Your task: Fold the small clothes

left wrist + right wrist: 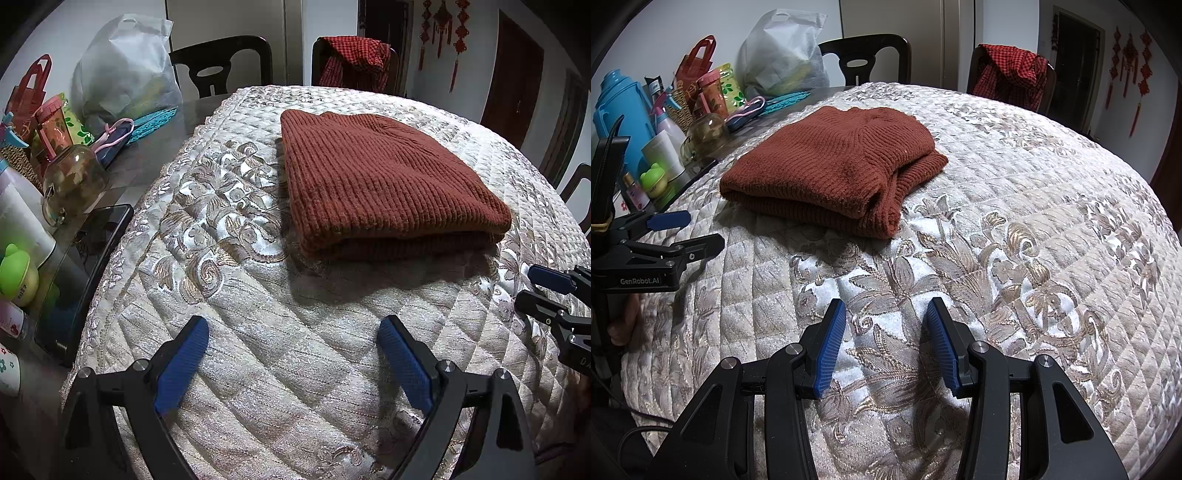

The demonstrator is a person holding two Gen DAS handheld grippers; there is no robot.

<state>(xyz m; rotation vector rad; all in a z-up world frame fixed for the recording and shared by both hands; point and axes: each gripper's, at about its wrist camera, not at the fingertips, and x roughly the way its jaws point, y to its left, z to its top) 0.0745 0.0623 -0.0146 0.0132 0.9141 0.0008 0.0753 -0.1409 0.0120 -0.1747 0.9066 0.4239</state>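
Note:
A rust-red knitted sweater (384, 181) (834, 162) lies folded into a thick rectangle on the quilted floral cloth (280, 369) (1015, 206) over the table. My left gripper (293, 326) hovers open over bare cloth on the near side of the sweater, its blue pads wide apart with nothing between them. My right gripper (886, 308) is also open and empty, above the floral pattern and short of the sweater's open edge. Each gripper shows at the other view's edge: the right gripper (532, 284) and the left gripper (701, 232).
Clutter lines the table's left side: a blue thermos (620, 110), a glass jar (74, 177), bottles, a green frog toy (654, 179), a dark phone (88, 266), a white bag (125, 70). Two chairs stand behind the table, one draped with a red checked garment (1012, 74).

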